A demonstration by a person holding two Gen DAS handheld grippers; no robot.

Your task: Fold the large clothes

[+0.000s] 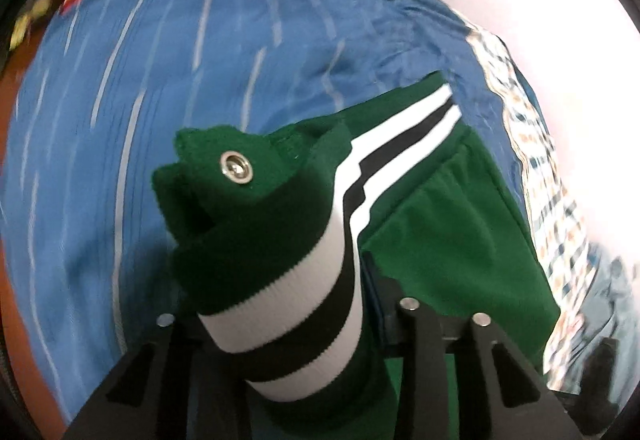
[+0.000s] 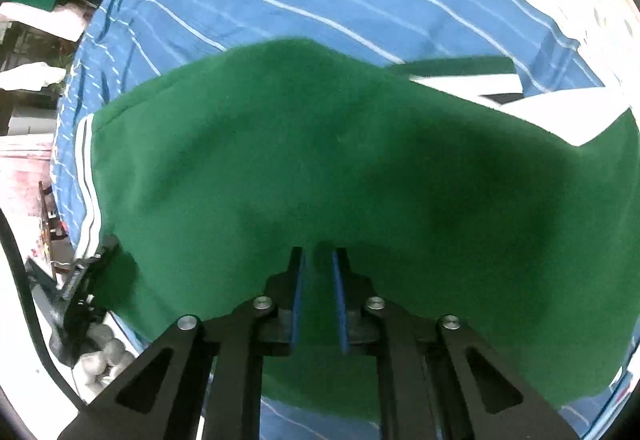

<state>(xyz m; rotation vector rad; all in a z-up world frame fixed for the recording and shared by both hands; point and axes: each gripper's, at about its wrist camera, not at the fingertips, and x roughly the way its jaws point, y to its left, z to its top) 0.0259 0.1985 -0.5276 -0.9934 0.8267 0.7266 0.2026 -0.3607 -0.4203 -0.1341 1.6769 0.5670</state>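
— Where was the jacket (image 2: 320,168)?
— On the blue striped sheet (image 1: 200,60). My left gripper (image 1: 288,320) pinched its striped cuff (image 1: 288,300); my right gripper's (image 2: 319,260) jaws nipped a green fold.

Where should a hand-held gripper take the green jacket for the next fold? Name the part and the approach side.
Grip the ribbed striped band of the green jacket, coming down from above over the blue striped sheet. The band is thick, bunched and raised off the sheet, so the pads can close across it; the flat body panel offers no raised edge. This is a judgement.
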